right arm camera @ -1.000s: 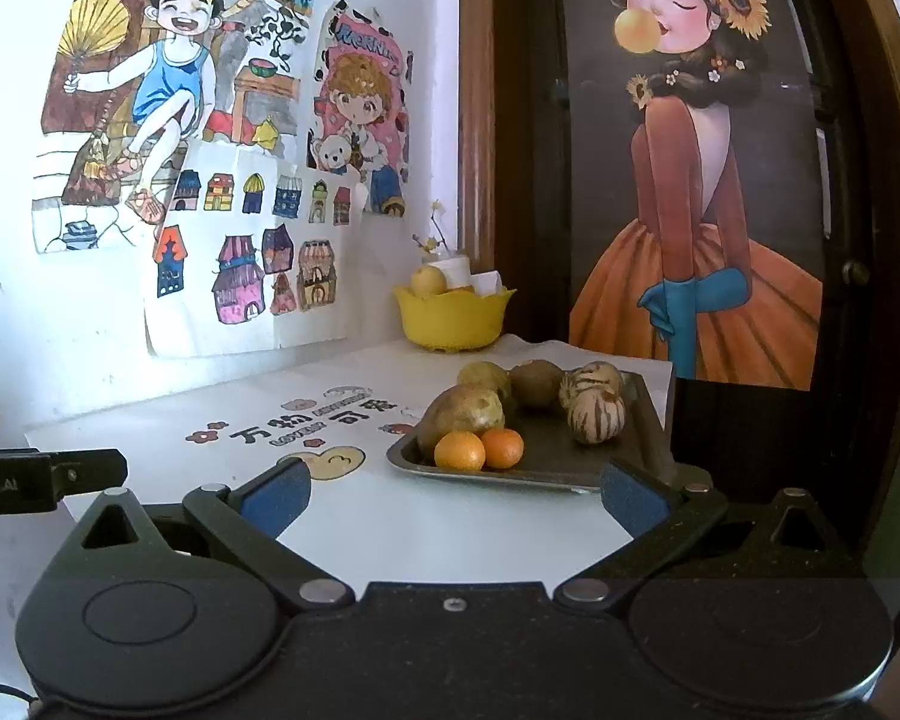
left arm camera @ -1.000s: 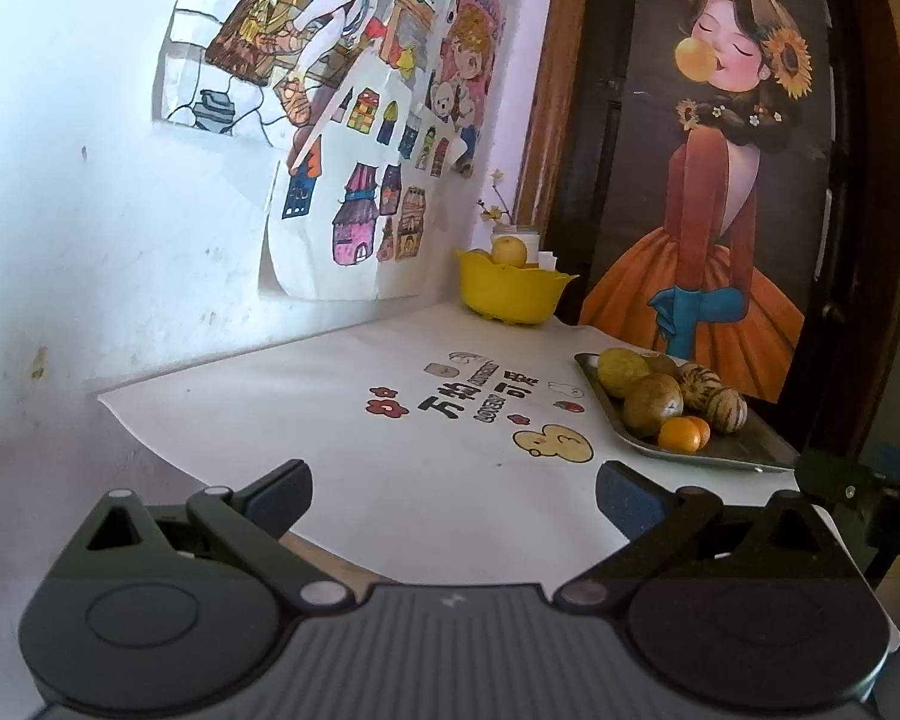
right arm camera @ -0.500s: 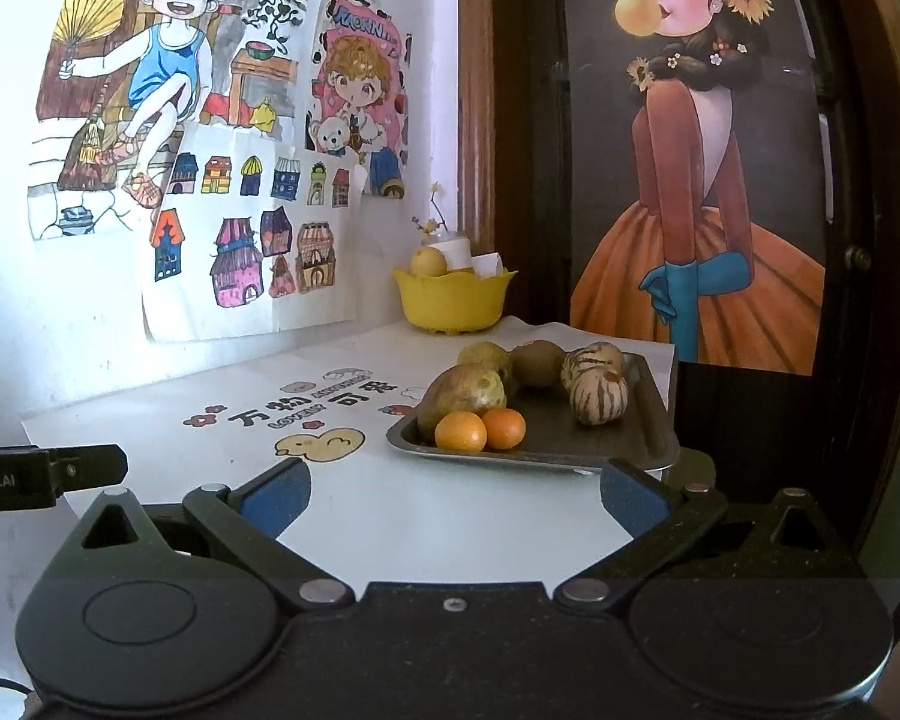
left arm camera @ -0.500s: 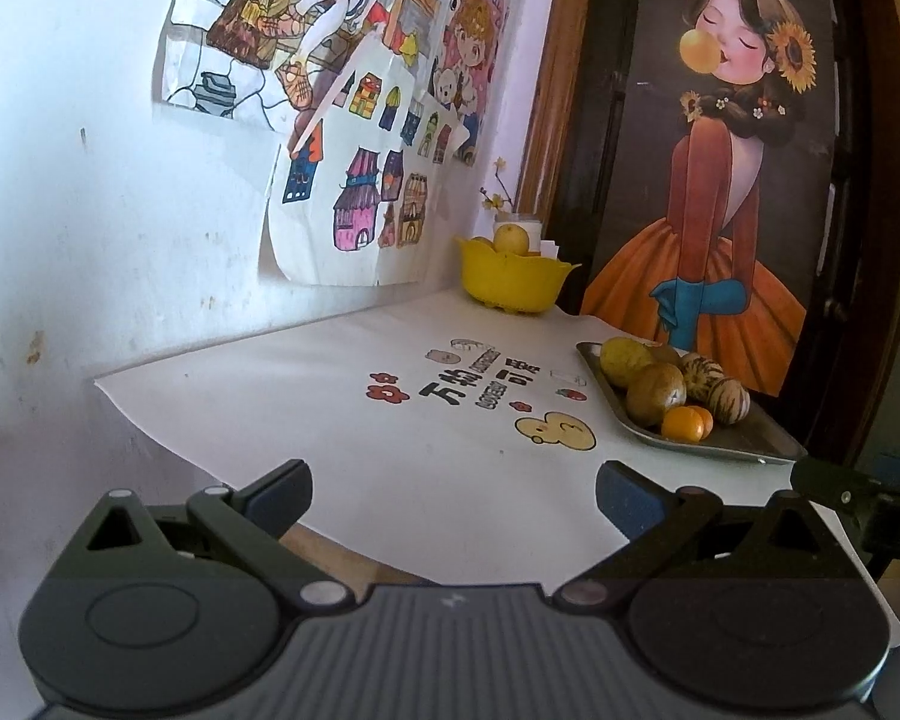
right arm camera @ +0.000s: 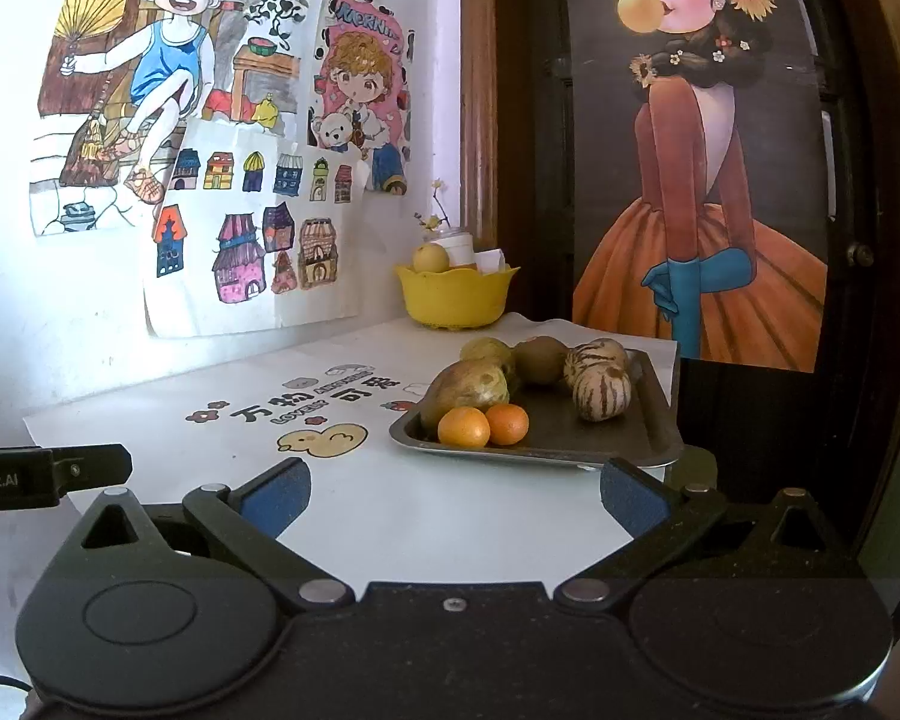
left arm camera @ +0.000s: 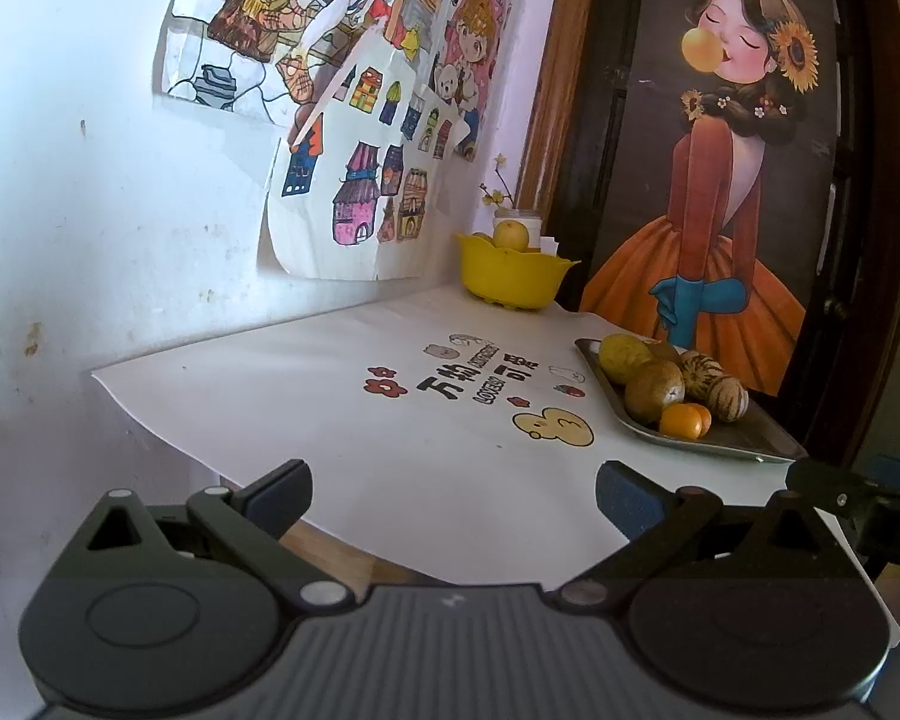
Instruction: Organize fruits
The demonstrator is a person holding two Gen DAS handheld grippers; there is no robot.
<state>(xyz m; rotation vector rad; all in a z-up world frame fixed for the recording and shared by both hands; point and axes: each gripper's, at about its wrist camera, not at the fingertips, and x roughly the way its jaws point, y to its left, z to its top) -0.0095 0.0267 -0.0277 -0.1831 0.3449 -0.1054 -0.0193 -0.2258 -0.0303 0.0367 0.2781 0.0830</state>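
Note:
A grey metal tray [right arm camera: 648, 432] [left arm camera: 744, 438] on the white table holds several fruits: two small oranges [right arm camera: 463, 427], a large brownish fruit [right arm camera: 465, 387], two striped melons [right arm camera: 601, 395] and others behind. A yellow bowl [right arm camera: 453, 299] [left arm camera: 510, 273] with a yellow pear [right arm camera: 431, 258] stands at the back by the wall. My right gripper [right arm camera: 455, 495] is open and empty, just in front of the tray. My left gripper [left arm camera: 453, 495] is open and empty, over the table's front edge, left of the tray.
A white printed mat [left arm camera: 390, 402] covers the table. Drawings hang on the wall [right arm camera: 60, 300] at the left. A dark door with a poster [right arm camera: 720, 180] stands behind the tray. A white jar [right arm camera: 457, 246] sits behind the bowl.
Both grippers have moved slightly forward towards the table; the tray and bowl look a little nearer. Both stay open and empty.

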